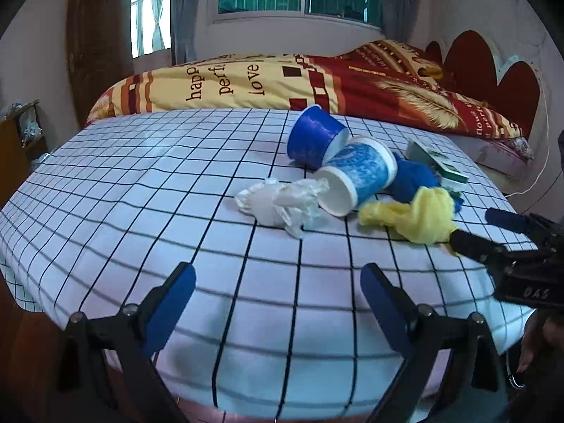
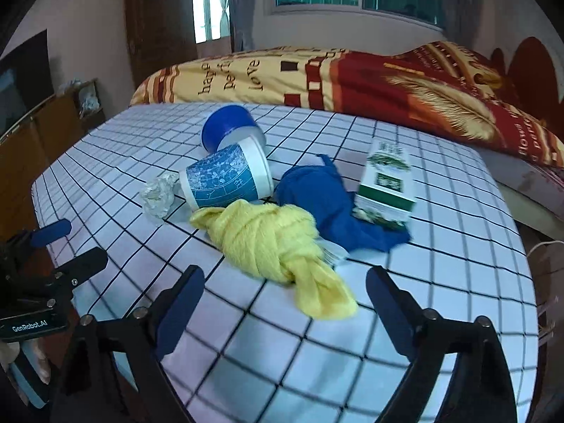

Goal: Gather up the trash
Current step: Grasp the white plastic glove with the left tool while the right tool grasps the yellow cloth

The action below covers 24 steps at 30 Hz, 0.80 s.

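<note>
Carton [image 2: 386, 185] front readable from right, edge-on left

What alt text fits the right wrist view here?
Open right gripper hovers empty before a knotted yellow cloth on a grid-patterned white tablecloth, with a crumpled blue cloth, green-and-white carton and two tipped blue paper cups behind.

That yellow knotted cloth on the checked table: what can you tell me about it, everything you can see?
The yellow cloth looks like soft, fuzzy fabric tied into one bulky knot, with a flat loose tail pointing toward the right gripper. It lies on the grid-patterned tablecloth, in front of the pale blue paper cup lying on its side, and beside the blue cloth, which it appears to touch. Neither gripper holds it; the right one's fingers stand open just short of its tail.
</note>
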### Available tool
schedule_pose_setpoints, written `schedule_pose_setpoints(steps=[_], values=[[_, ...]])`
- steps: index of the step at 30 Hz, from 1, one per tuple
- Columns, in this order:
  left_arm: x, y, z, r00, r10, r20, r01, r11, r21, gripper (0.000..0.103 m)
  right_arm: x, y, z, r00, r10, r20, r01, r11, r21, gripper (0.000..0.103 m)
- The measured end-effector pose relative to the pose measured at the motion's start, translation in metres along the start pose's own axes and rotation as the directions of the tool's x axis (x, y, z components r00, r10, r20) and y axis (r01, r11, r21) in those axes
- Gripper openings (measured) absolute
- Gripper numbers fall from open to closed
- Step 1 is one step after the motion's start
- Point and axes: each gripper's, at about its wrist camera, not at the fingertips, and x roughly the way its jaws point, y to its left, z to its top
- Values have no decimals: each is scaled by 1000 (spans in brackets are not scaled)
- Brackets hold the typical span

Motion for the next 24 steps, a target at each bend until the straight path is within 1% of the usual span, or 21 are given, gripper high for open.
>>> schedule_pose_setpoints(steps=[4,6,7,9,12,14,15,16,17,18,19,20,21,24], values=[[20,1,18,1000,-13,-2,13,1000,-9,94,25,5,9,999,10,-30,-10,1000,-4,82],[31,0,25,1000,-9,-8,9,1000,-9,94,32,8,13,999,17,-41,-18,1000,-9,75],[38,0,29,1000,-10,-19,10,1000,-11,93,36,9,15,999,12,-48,-13,1000,-16,74],[50,1,33,999,-13,-40,12,1000,-15,89,44,11,19,998,8,-58,-10,1000,-23,69],[64,3,36,998,-19,-68,17,999,-28,86,50,6,20,998,13,-64,-14,1000,-14,68],[72,4,35,996,-27,-89,23,999,-42,81,54,3,20,997,17,-73,-18,1000,-11,68],[75,4,35,994,-34,-99,29,998,-48,77,56,2,20,997,22,-75,-22,1000,-7,68],[77,4,34,993,-38,-113,33,998,-50,70,56,0,21,997,25,-76,-25,1000,-3,68],[79,4,34,992,-41,-122,35,998,-49,65,56,0,22,997,29,-76,-29,1000,1,65],[80,3,33,991,-47,-129,41,998,-49,56,56,0,23,997,33,-75,-32,999,3,59],[79,3,32,991,-43,-129,38,998,-43,50,54,1,23,997,39,-69,-38,999,6,55],[78,3,32,990,-46,-130,41,998,-42,46,53,2,25,997,41,-67,-41,999,6,52],[76,4,32,990,-54,-131,48,998,-49,43,50,2,25,997,47,-62,-46,999,7,48],[61,11,29,993,-58,-99,52,996,-71,41,38,4,23,997,63,-43,-63,998,13,47]])
